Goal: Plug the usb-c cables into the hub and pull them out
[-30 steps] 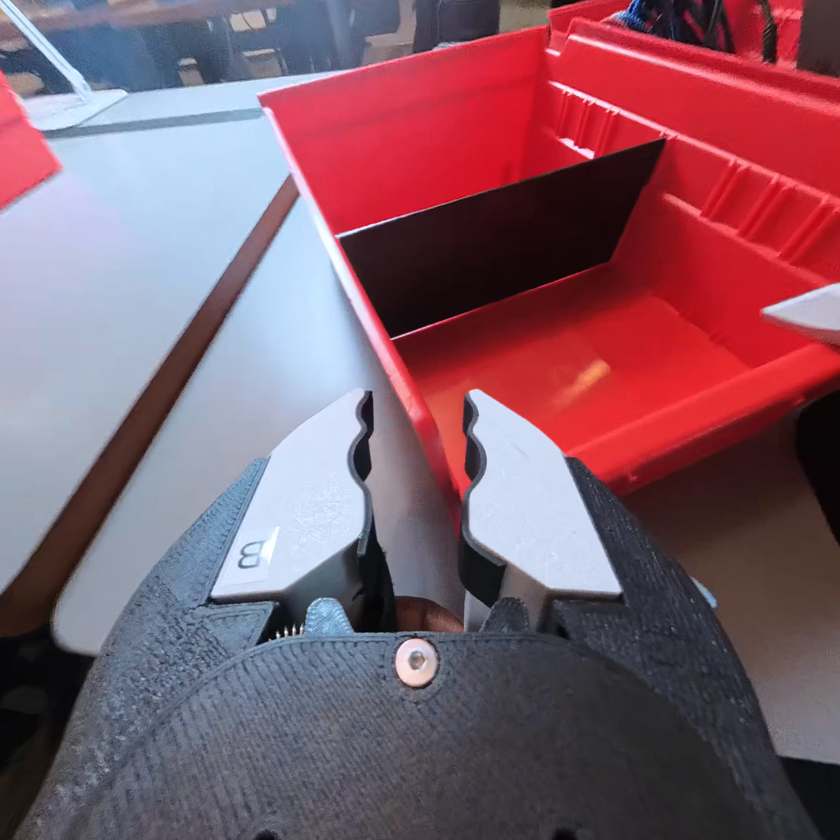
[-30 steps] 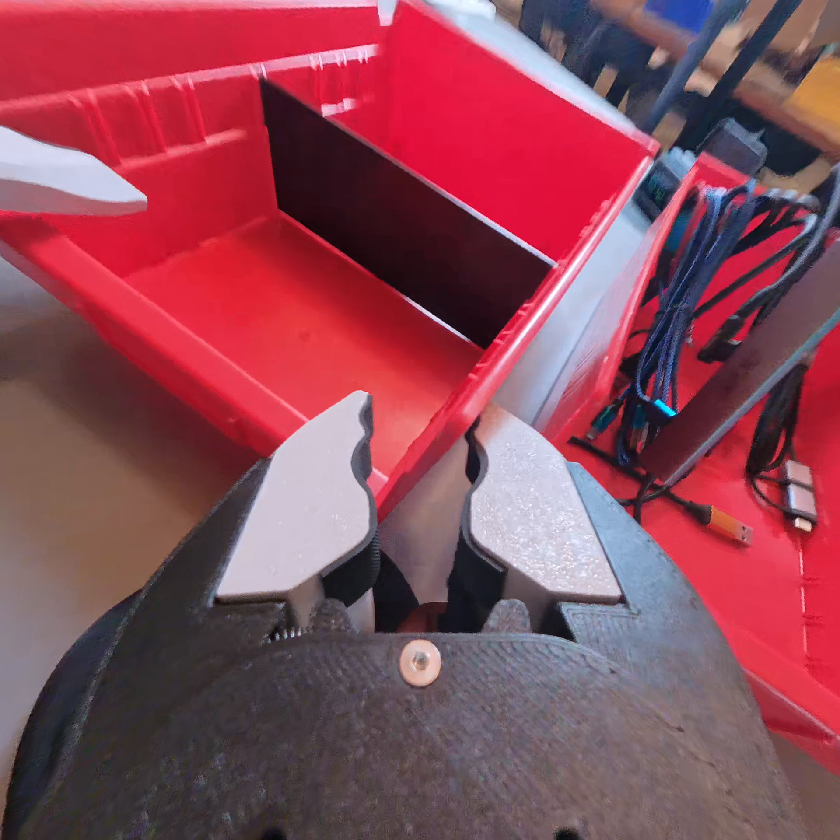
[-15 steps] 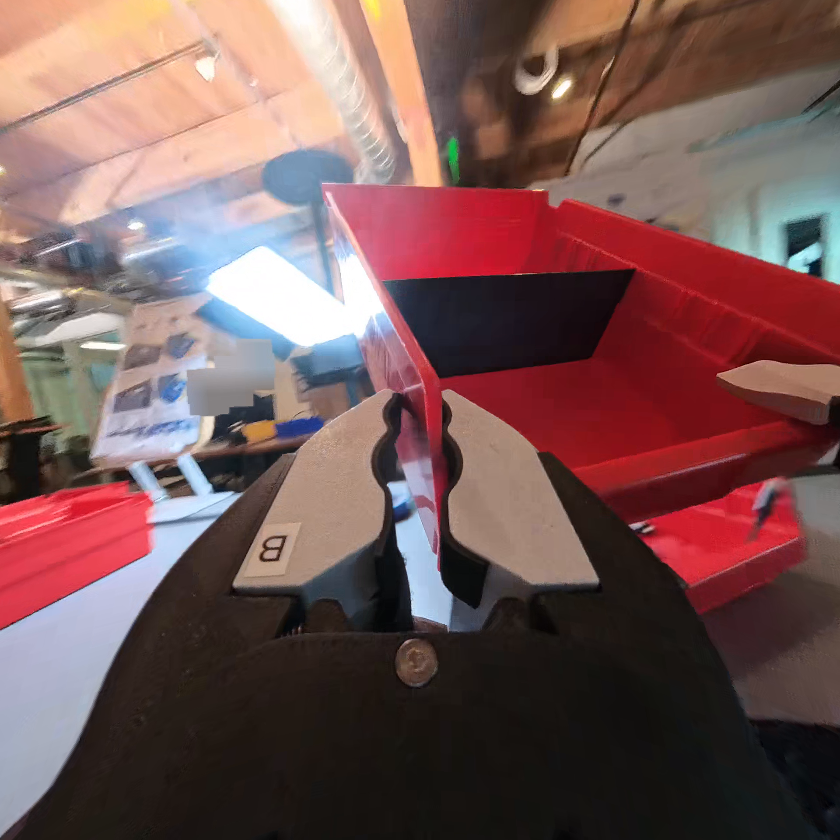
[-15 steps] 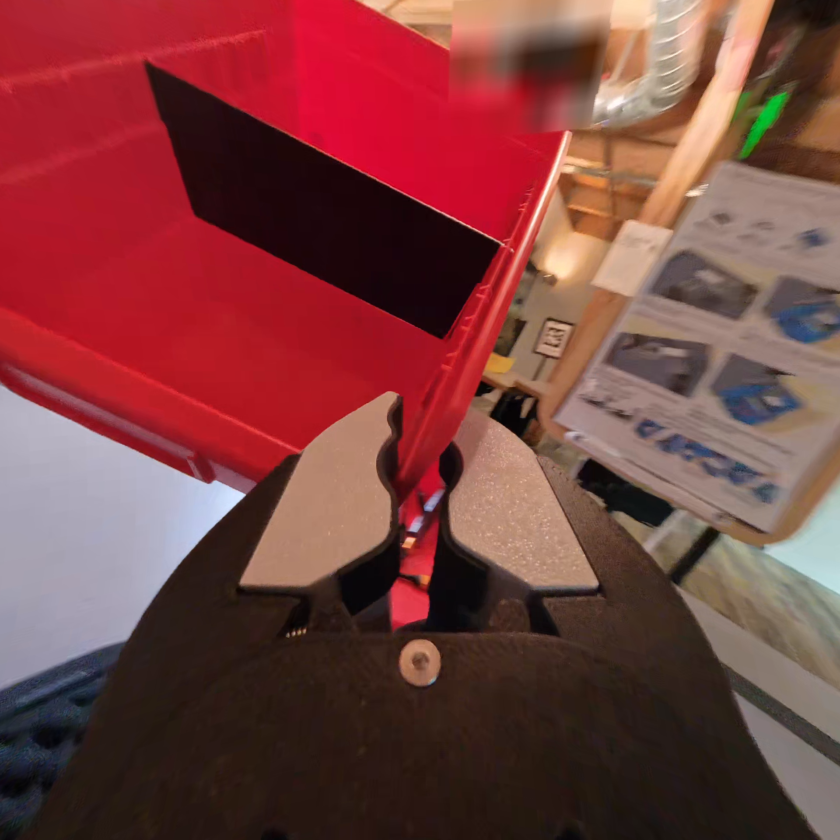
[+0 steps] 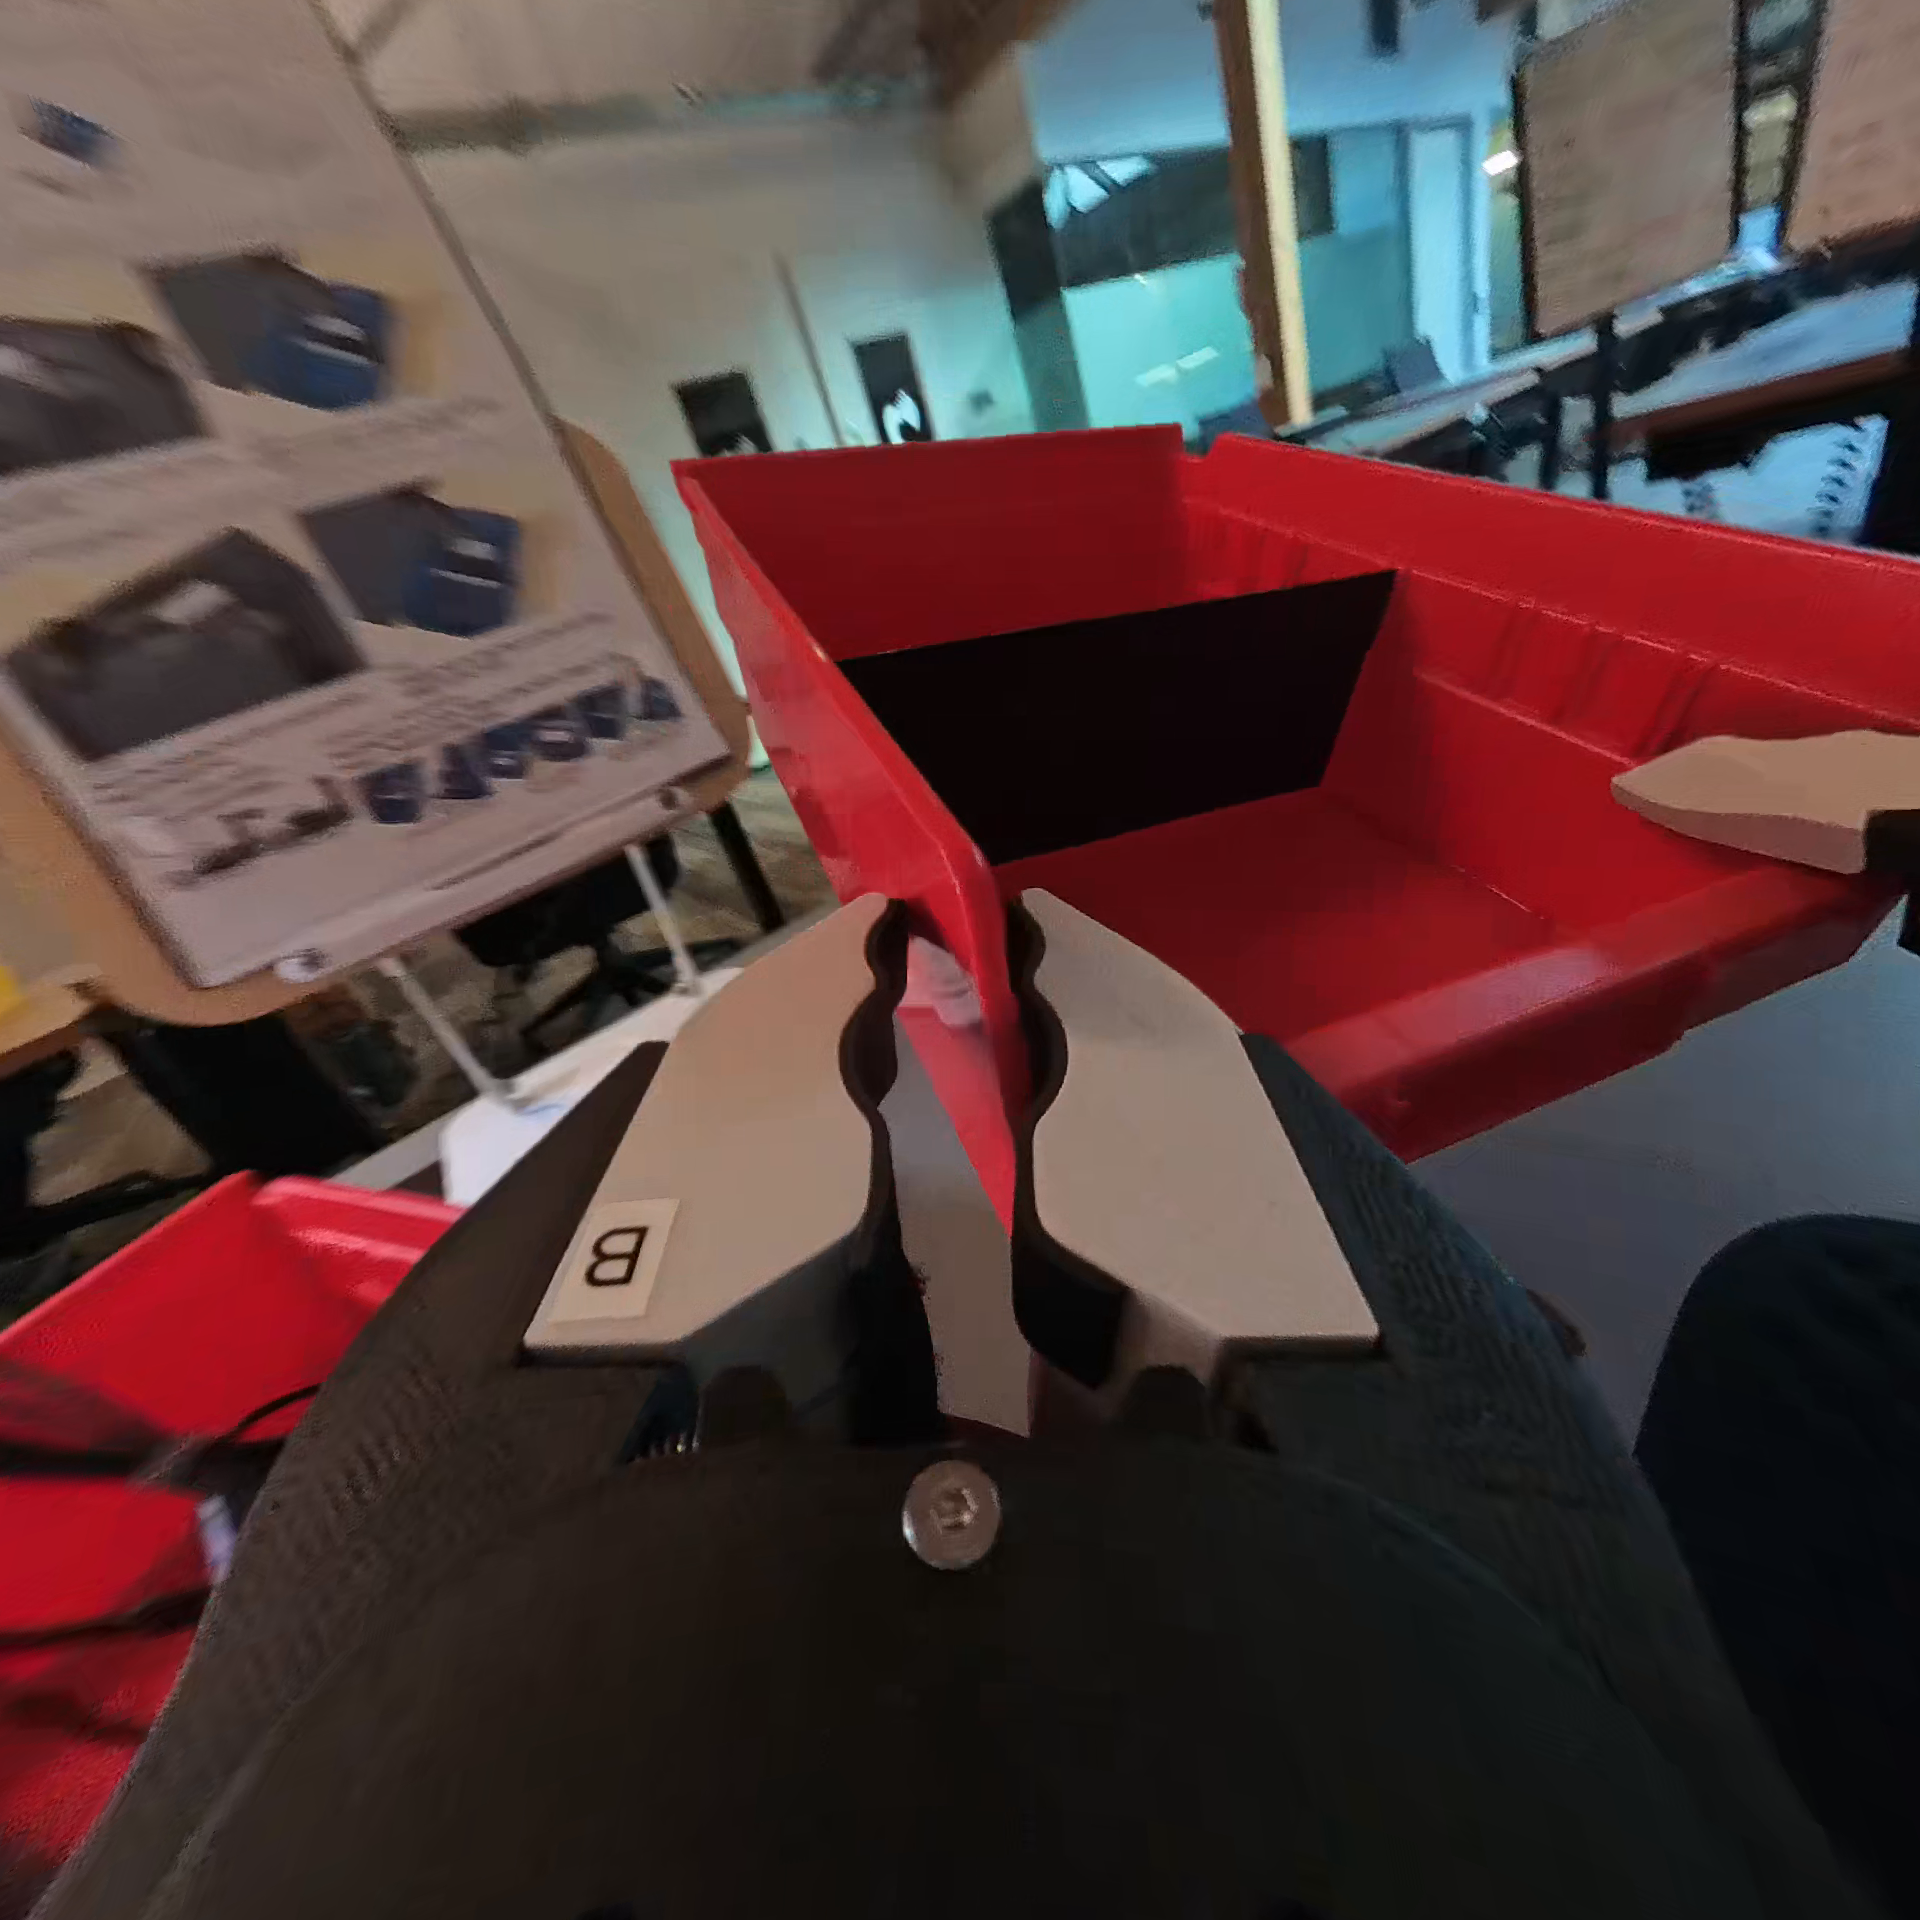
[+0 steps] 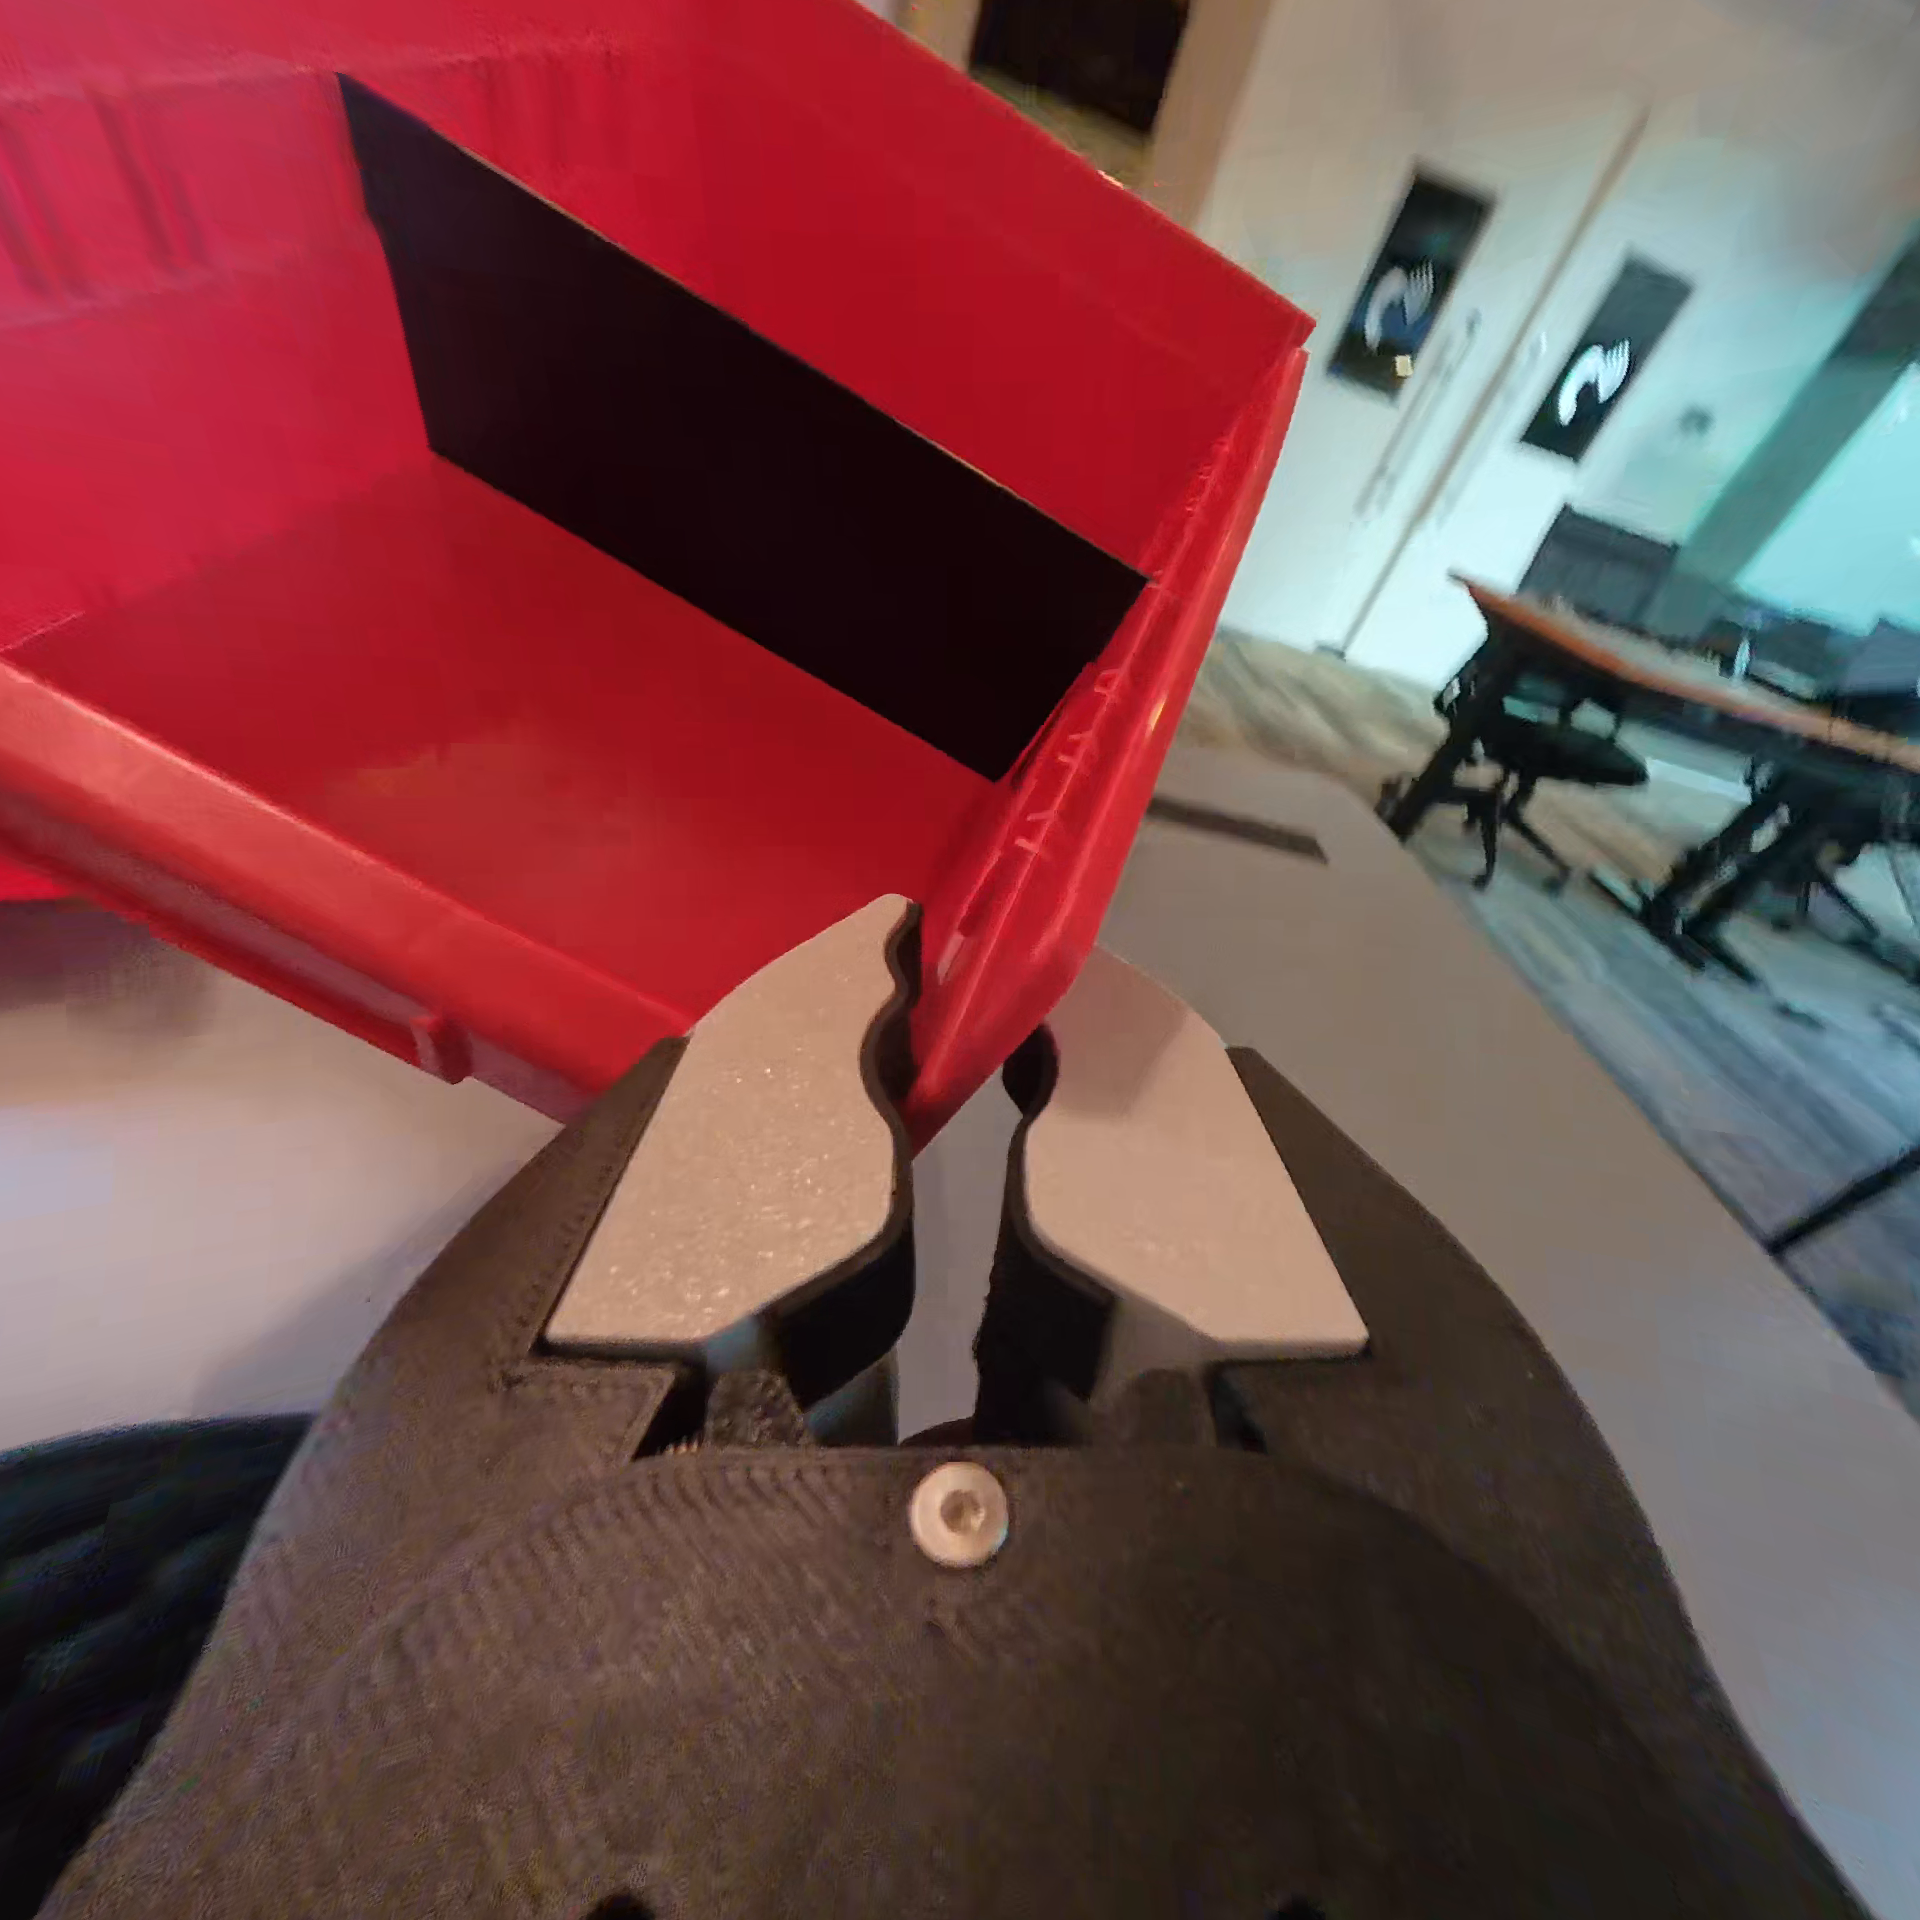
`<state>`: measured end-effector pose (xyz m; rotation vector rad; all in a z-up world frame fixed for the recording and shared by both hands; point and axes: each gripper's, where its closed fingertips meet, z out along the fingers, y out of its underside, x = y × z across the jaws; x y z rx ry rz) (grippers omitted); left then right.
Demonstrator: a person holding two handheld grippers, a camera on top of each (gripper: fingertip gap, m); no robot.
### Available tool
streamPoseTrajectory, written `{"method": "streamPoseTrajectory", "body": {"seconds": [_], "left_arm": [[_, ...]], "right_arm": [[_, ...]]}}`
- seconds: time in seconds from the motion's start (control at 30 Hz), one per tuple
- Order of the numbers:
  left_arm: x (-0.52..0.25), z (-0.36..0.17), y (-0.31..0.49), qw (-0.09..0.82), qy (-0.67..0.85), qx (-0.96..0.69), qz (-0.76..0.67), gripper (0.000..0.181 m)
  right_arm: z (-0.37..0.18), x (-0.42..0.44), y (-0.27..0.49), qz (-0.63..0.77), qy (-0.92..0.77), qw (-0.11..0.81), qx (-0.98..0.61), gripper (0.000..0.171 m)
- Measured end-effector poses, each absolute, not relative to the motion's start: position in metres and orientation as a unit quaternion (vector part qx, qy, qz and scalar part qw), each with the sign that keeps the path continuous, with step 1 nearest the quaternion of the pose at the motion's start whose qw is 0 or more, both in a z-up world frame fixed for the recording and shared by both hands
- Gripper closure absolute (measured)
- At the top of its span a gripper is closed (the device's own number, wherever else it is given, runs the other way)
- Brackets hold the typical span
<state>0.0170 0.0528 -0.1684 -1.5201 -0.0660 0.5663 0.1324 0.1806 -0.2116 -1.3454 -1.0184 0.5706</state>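
A: Nearest first, what do the fingers hold?

B: The left gripper (image 5: 956, 914) is clamped on the near left side wall of the red bin (image 5: 1558, 997), its fingers (image 5: 1132, 1132) pressed to either face of the wall. The right gripper (image 6: 977, 945) is clamped on the opposite side wall of the same bin (image 6: 582, 831), near its front corner. From the left wrist view, one pale finger of the right gripper (image 5: 1766, 795) shows at the bin's far rim.

A: And inside the bin?

B: A black divider (image 5: 1112, 707) stands across it, upright against the floor of the bin. The front compartment shows bare red floor. What lies behind the divider is hidden. No usb-c cables or hub show in either view.

A: Is the bin resting on anything?

B: It looks tilted and raised; the grey surface (image 6: 1351, 1039) shows below its right wall. I cannot tell if any part touches.

A: Anything beside it?

B: A second red bin (image 5: 208, 1299) sits low on the left, blurred. A dark sleeve (image 5: 1787, 1507) shows at the right edge.

A: Farther off?

B: A blurred poster board (image 5: 312, 582) on a stand, left of the bin. Beyond, a long table (image 6: 1714, 707) with a chair (image 6: 1548, 769) under it, white walls with dark framed pictures (image 6: 1600, 364), and a wooden post (image 5: 1262, 208).
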Motion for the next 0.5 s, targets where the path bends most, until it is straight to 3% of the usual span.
{"method": "streamPoseTrajectory", "body": {"seconds": [0.23,0.5], "left_arm": [[0.025,-0.220,0.120,0.657,0.002,-0.721,0.218,0.162],[0.032,-0.257,0.131,0.637,0.006,-0.759,0.136,0.152]], "right_arm": [[-0.263,0.155,0.236,0.190,-0.429,0.599,-0.649,0.160],[-0.284,0.160,0.245,0.223,-0.428,0.573,-0.663,0.159]]}}
